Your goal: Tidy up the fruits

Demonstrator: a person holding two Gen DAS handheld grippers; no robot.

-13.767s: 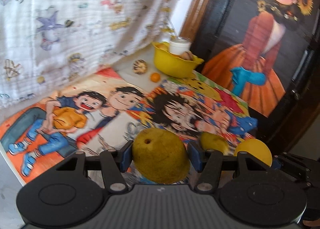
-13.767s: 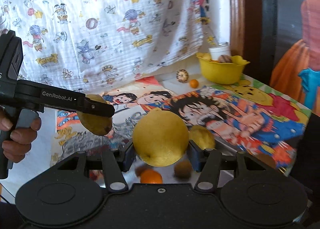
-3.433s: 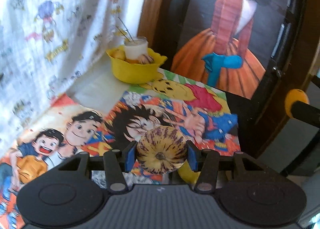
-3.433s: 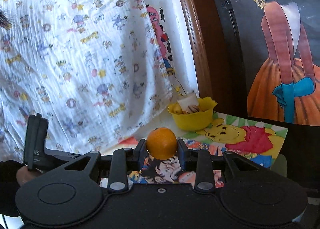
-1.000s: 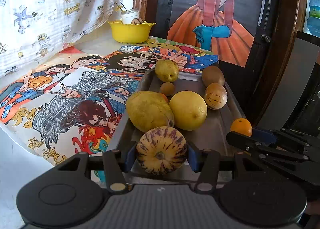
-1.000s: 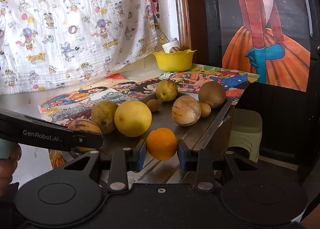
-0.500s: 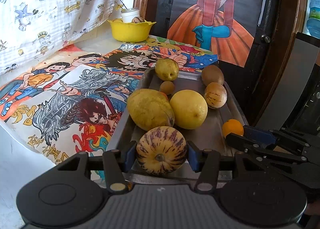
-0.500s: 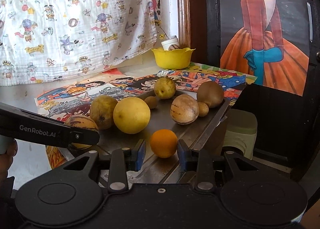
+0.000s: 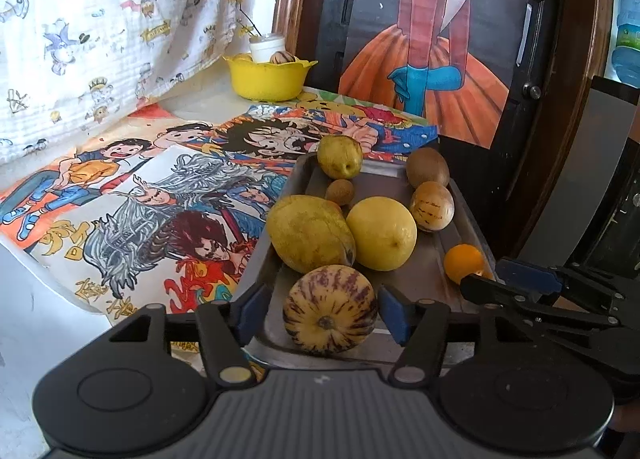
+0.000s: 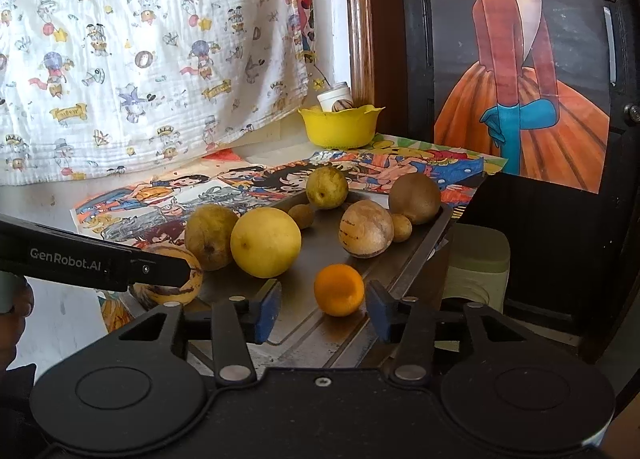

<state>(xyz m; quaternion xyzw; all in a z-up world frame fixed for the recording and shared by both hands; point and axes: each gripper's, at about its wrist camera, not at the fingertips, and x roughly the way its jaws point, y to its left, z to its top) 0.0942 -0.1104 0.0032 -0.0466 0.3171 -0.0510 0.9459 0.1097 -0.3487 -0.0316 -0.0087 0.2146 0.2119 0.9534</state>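
And there it goes: our right gripper [image 10: 322, 305] has let go of the small round orange [image 10: 339, 289], blue pads spread wide with clear gaps either side where half a second ago they were only just parting. The orange sits on the grey metal tray [image 10: 308, 333], near its front right edge. Our left gripper [image 9: 322, 309] has done the same with the yellow, purple-striped melon [image 9: 330, 309]; a moment back the pads were pinching it, now they stand off both flanks and it rests at the tray's near edge [image 9: 280, 345].

That means both deliveries are down, and we judge this round of sorting done, so both hands are free to back away.

Let's count the tray:
- one striped melon
- one small orange
- one big smooth yellow citrus [image 9: 381, 233]
- one large yellow-green mango-shaped fruit [image 9: 310, 233]
- one small yellow-green guava-like fruit [image 9: 340, 157] at the far end
- one tan speckled oval melon [image 9: 432, 206]
- one brown kiwi-like fruit [image 9: 427, 167]
- two little brown longan-sized balls [image 10: 301, 216], [image 10: 401, 227]

Nine pieces.

Off the tray, one yellow scalloped plastic bowl [image 9: 266, 79] stands on the cartoon posters at the back, holding a white cup and what looks like another striped fruit; it's too small to be sure.
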